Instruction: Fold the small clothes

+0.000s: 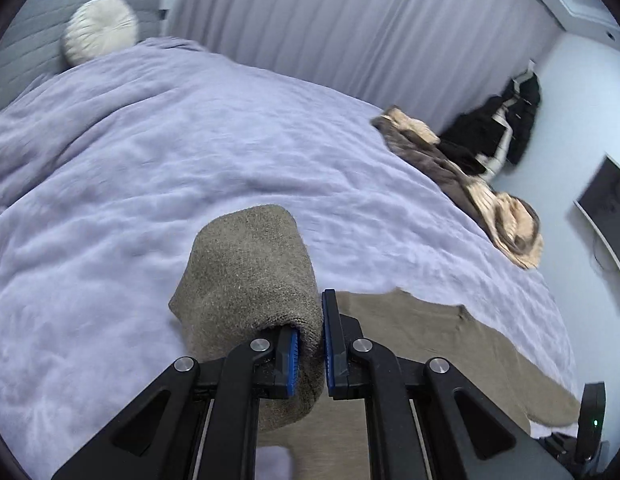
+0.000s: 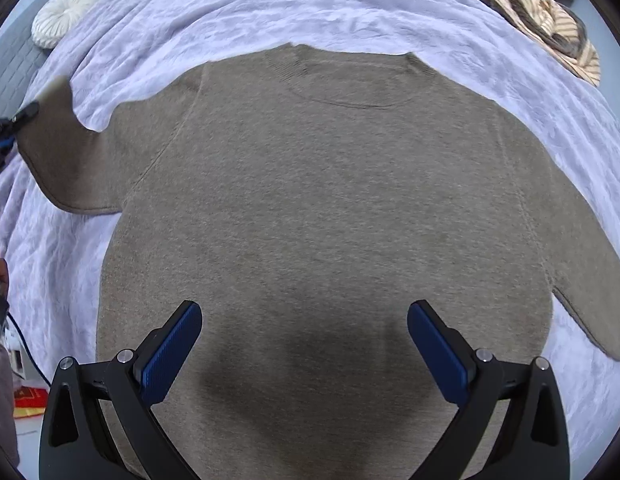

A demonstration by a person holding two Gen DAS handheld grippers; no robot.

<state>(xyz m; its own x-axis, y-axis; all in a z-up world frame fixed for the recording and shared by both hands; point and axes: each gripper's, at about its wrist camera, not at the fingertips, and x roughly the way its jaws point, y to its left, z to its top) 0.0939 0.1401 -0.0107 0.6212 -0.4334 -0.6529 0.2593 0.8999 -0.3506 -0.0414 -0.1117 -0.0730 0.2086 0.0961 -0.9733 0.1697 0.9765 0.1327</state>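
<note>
Now, from the left: my left gripper point(image 1: 310, 354) has its fingers clamped on the cuff of the sweater's left sleeve point(image 2: 66, 160), lifted off the lavender bedspread point(image 1: 150, 160) at the garment's left edge. The taupe sweater point(image 2: 322, 208) lies flat on the bed, collar away from me, long axis running collar to hem. Over its lower middle my right gripper point(image 2: 304, 354) hangs pointing down, fingers wide apart, holding nothing. I judge the sleeve must cross rightward onto the body.
</note>
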